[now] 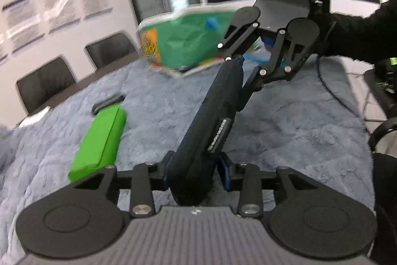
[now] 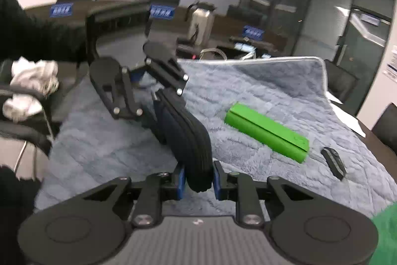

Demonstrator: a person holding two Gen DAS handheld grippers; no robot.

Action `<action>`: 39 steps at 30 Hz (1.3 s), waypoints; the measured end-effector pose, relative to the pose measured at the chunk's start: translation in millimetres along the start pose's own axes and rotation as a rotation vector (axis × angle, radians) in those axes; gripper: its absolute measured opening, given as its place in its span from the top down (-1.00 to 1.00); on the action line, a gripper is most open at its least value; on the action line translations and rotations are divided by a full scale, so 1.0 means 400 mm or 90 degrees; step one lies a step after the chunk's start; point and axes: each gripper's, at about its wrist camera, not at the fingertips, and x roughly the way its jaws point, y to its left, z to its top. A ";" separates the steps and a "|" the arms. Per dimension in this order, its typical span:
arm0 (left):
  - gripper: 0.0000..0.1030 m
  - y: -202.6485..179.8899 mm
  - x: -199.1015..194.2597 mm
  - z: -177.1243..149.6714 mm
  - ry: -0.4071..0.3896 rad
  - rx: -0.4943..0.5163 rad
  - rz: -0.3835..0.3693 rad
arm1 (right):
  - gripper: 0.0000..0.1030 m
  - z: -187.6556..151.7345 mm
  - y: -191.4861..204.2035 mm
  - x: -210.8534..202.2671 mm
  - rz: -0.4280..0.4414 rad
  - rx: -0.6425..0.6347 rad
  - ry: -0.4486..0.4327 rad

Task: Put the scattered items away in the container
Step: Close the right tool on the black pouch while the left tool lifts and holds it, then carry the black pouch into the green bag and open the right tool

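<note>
Dark zippered pouch [image 1: 211, 126] held above the grey-blue blanket [image 1: 285, 121], one end clamped by the narrowly parted left gripper [image 1: 196, 174], other end clamped by the right gripper [image 2: 198, 179], green box [image 1: 99, 138] lying on blanket beside pouch, green container [image 1: 188, 41] beyond it.

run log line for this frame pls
left gripper: shut on pouch | right gripper: shut on pouch | green case: on blanket

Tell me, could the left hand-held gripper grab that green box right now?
Probably not yet: the left hand-held gripper has the dark pouch between its fingers. Otherwise the green box lies unobstructed on the blanket.
</note>
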 end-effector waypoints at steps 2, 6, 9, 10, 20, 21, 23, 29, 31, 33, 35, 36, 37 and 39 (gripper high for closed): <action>0.27 -0.005 0.004 0.002 -0.014 0.032 -0.027 | 0.59 -0.016 0.002 -0.005 -0.004 0.026 -0.003; 0.27 0.031 0.041 0.013 0.009 0.021 -0.092 | 0.59 -0.052 -0.022 0.003 0.018 0.121 -0.002; 0.27 0.056 0.052 0.012 0.017 0.013 -0.123 | 0.59 -0.065 -0.021 0.011 0.021 0.136 -0.010; 0.27 0.056 0.053 0.008 0.017 0.011 -0.127 | 0.58 -0.068 -0.020 0.015 0.023 0.136 -0.013; 0.32 0.074 0.055 -0.018 0.005 -0.039 -0.165 | 0.39 -0.072 -0.021 0.060 0.048 0.150 -0.018; 0.26 0.071 0.056 -0.018 0.008 -0.036 -0.164 | 0.44 -0.074 -0.024 0.061 0.048 0.156 -0.018; -0.01 0.072 0.056 -0.016 0.020 -0.042 -0.139 | 0.53 -0.078 -0.032 0.052 0.052 0.171 -0.025; 0.28 0.095 0.045 -0.025 0.028 -0.079 -0.146 | 0.55 -0.076 -0.035 0.055 0.047 0.181 -0.020; 0.34 0.084 0.041 -0.020 0.024 -0.066 -0.134 | 0.56 -0.069 -0.031 0.050 0.036 0.172 -0.018; 0.38 0.085 0.031 0.000 0.016 -0.060 -0.125 | 0.57 -0.038 -0.009 0.014 -0.008 0.127 -0.020; 0.38 0.085 0.021 0.055 -0.004 -0.025 -0.117 | 0.57 0.001 0.006 -0.049 -0.073 0.075 -0.034; 0.38 0.091 0.018 0.103 -0.024 0.000 -0.112 | 0.57 0.023 0.001 -0.101 -0.112 0.060 -0.047; 0.38 0.099 0.020 0.150 -0.042 0.014 -0.112 | 0.57 0.036 -0.009 -0.151 -0.142 0.052 -0.062; 0.38 0.120 0.035 0.266 -0.085 0.052 -0.124 | 0.57 0.054 -0.046 -0.260 -0.195 0.053 -0.087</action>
